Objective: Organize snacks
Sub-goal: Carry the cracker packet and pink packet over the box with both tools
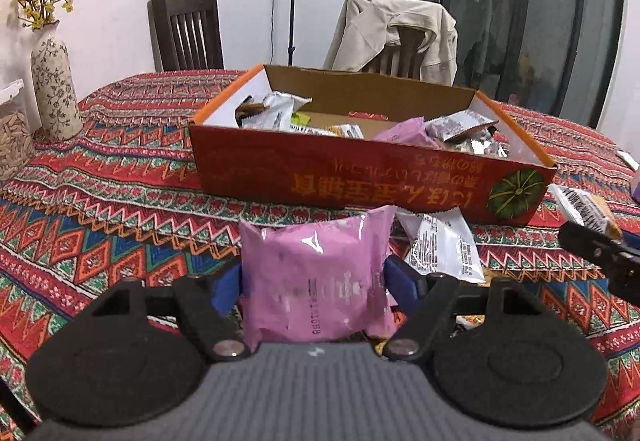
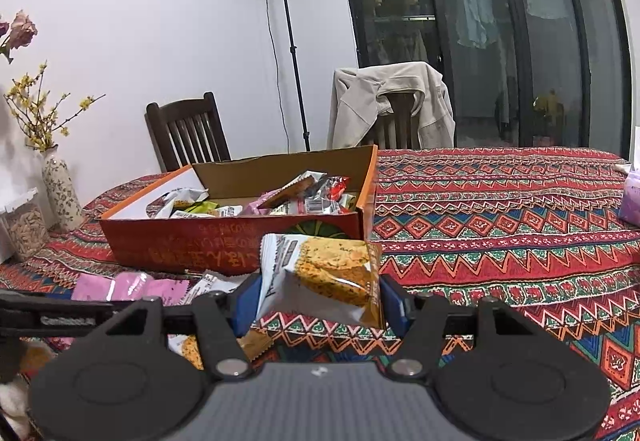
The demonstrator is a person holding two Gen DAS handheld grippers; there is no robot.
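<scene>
A: What does the left gripper (image 1: pixel 314 279) hold?
B: A pink snack packet (image 1: pixel 316 281), pressed between its half-closed pads. The snack box (image 1: pixel 360 177) is just ahead.
A: And the right gripper (image 2: pixel 316 301)?
B: It grips a cracker packet (image 2: pixel 320 273) the same way, with the box ahead, slightly left.

Claw housing hides the pink packet (image 1: pixel 312 281)'s base; box (image 1: pixel 360 177) lettering blurred.

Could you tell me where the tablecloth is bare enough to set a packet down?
Bare tablecloth lies right of the cardboard box, and between box and vase. Crowded: loose packets along the box's front wall.
</scene>
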